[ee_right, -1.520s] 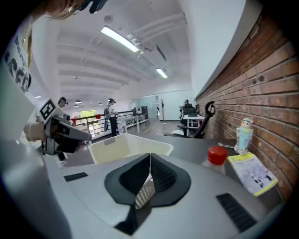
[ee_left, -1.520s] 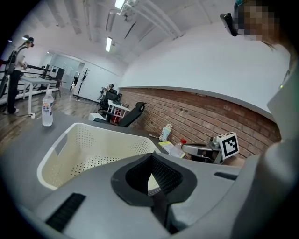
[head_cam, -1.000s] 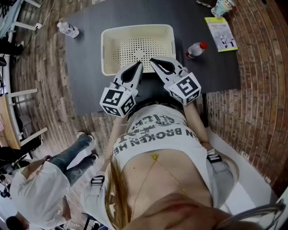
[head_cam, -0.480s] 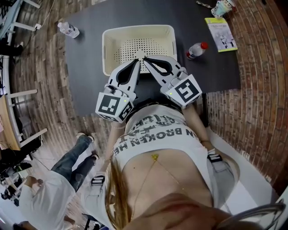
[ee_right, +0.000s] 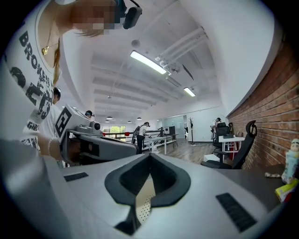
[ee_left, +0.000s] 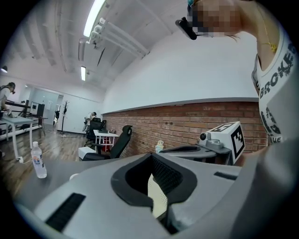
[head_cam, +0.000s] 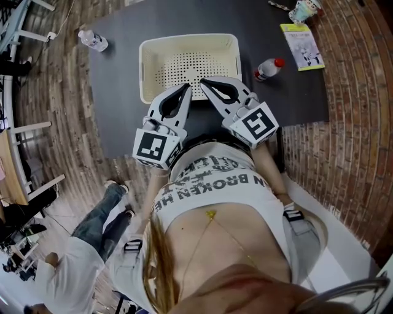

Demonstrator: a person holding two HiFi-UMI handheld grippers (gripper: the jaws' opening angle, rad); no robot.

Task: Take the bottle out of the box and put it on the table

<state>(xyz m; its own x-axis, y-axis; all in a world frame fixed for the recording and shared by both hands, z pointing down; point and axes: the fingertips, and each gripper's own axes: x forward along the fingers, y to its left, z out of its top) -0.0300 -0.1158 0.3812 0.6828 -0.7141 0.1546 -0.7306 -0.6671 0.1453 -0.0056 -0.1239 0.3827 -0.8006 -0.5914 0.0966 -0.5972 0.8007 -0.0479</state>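
The cream perforated box [head_cam: 145, 67] stands on the dark table [head_cam: 116, 104]; I see nothing inside it. A white bottle with a red cap [head_cam: 268, 68] lies on the table just right of the box. A clear bottle [head_cam: 93, 40] [ee_left: 38, 161] rests near the table's far left corner. My left gripper [head_cam: 186, 88] [ee_left: 152, 156] and right gripper [head_cam: 203, 81] [ee_right: 149, 156] hang side by side over the box's near rim, both shut and holding nothing. A strip of the box [ee_left: 157, 196] [ee_right: 144, 198] shows through the hollow of each pair of jaws.
A yellow-green booklet [head_cam: 301, 45] [ee_right: 286, 190] and a small figurine [head_cam: 305, 8] [ee_right: 292, 161] lie at the table's far right. Another person [head_cam: 67, 257] stands on the floor at the lower left. Office chairs and desks stand farther off.
Both grippers have risen a little above the box's near rim, and the left one has rolled slightly. The person at the lower left has shifted further away.
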